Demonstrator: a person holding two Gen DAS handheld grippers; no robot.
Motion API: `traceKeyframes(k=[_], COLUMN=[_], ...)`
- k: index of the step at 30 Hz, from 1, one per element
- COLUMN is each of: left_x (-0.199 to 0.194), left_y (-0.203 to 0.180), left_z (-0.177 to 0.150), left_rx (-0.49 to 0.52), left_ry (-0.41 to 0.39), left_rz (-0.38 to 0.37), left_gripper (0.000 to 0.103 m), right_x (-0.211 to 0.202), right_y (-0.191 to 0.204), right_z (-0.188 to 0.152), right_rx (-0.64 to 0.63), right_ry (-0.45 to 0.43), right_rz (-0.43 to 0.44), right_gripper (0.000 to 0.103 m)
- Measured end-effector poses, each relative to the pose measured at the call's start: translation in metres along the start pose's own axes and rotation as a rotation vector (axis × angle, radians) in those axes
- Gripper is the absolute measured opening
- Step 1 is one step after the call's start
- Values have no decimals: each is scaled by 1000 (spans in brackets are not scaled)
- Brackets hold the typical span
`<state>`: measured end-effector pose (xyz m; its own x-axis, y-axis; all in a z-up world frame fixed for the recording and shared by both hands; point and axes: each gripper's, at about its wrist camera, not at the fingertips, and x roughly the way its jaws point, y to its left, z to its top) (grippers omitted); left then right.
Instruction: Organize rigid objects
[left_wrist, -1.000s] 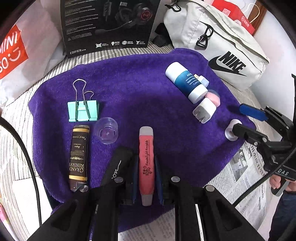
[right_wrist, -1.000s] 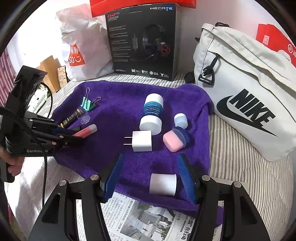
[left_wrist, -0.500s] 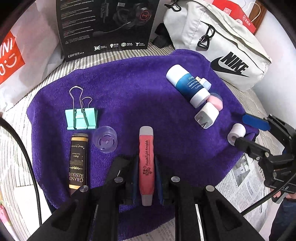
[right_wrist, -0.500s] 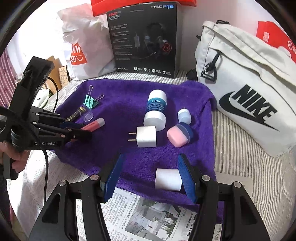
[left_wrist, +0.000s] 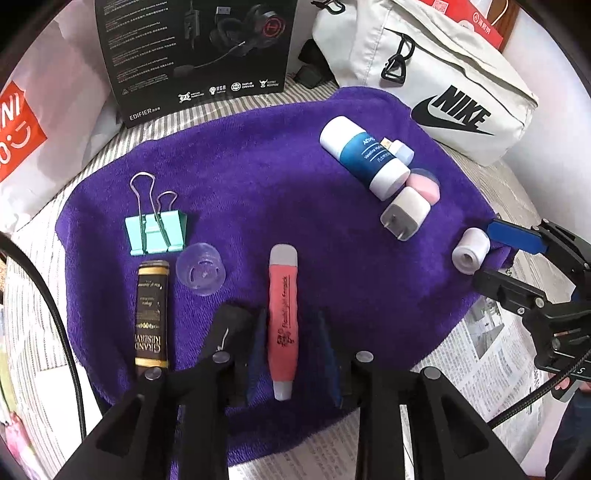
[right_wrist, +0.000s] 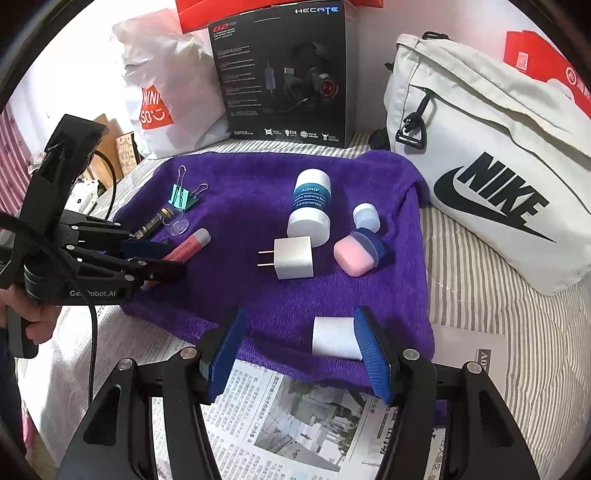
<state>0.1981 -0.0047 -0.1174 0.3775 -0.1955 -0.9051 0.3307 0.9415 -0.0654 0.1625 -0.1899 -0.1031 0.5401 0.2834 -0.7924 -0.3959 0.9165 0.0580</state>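
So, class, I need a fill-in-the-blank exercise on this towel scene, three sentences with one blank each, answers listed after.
1. The pink tube lies between the fingers of the ___ claw, whose jaws are opening.
2. The binder clip is ___ in colour.
3. All the small items lie on a ___ towel.

Missing words: left; mint green; purple

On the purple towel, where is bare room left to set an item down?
The middle of the purple towel is bare, between the binder clip and blue-labelled bottle, and back toward the headset box. Around the bottle, charger plug and pink case it is crowded.
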Motion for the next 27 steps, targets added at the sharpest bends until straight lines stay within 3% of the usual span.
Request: traceKeyframes(k=[7,11,13,16,17,19,21,27], left_x=[-8,-26,-38,-56,-63,-75,-84,-111], left_y=[-2,-5,-7,-7,-7,-5,-3,-7], left_z=[-7,-14,-20,-32,-36,-47,-53,-81], left_rx=[-14,-26,-23,-40,-51,-94,-129,-201], left_ry=[14,-3,-22,-47,-60,-95,-112,-168], left_rz=[23,36,51,65,79,105,108,130], left_gripper=[28,51,54,70,74,77,79,81], right_x=[-12,-15,-15,-20,-22,-29,-38,-60], right_y=[-1,1,2,8,10,15,21,35], right_z=[-6,-7,-9,-11,-11,-13,-14,-23], right_rx=[19,29,41,44,44,48,54,95], right_ry=[-7,-6,9,21,22,22,23,49], right_rz=[4,0,-2,-2,-3,-5,-16,-50], right_gripper=[60,61,61,61,63,79,88,97])
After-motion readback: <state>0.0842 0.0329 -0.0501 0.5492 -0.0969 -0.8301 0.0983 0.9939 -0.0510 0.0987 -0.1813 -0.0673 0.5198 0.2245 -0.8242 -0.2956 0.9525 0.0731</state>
